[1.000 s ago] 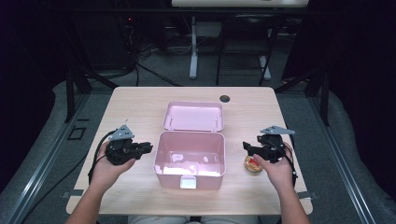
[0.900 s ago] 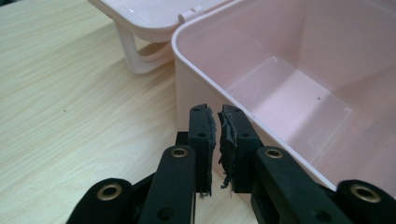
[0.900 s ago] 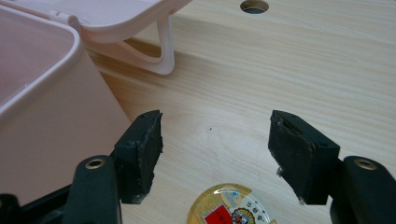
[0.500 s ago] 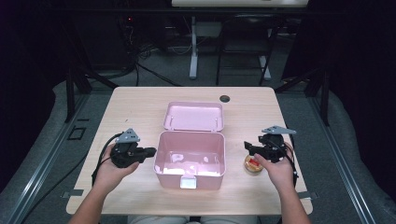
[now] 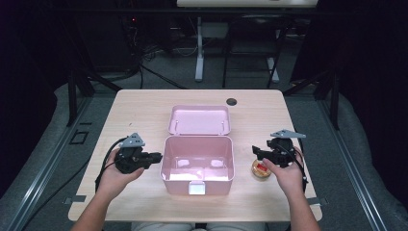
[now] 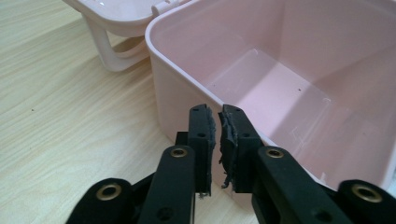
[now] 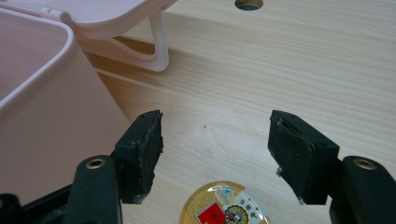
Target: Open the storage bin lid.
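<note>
- One pale wood-grain table point(image 5: 144, 110), rectangular with rounded corners, carries everything; a small round dark hole point(image 5: 232, 101) sits near its far edge.
- Next in size is the pink plastic box point(image 5: 198, 163), smooth and glossy, rectangular with rounded corners and a thin rim, standing open at the table's middle with a small latch tab on its near wall.
- Its lid point(image 5: 199, 120) lies flat behind it, hinged back, a shallow tray shape; in the left gripper view a curved pink handle point(image 6: 105, 51) shows under the lid.
- Black, matte and angular, the left gripper point(image 5: 153, 157) sits just left of the box, held level in the left hand point(image 5: 115, 175). In the left gripper view point(image 6: 217, 140) its worn, frayed pads stand nearly together with a thin gap, just at the box's left rim; the jaws have just been opening a little, and nothing is between them.
- Equally black, the right gripper point(image 5: 256, 153) is right of the box in the right hand point(image 5: 284, 175). In the right gripper view point(image 7: 215, 156) its jaws stand wide apart, empty, over bare wood.
- Smallest is the badge point(image 7: 224, 205), a round, glossy gold disc with a red patch, lying flat on the table below the right gripper's jaws, near the box's right wall yet apart from it.
</note>
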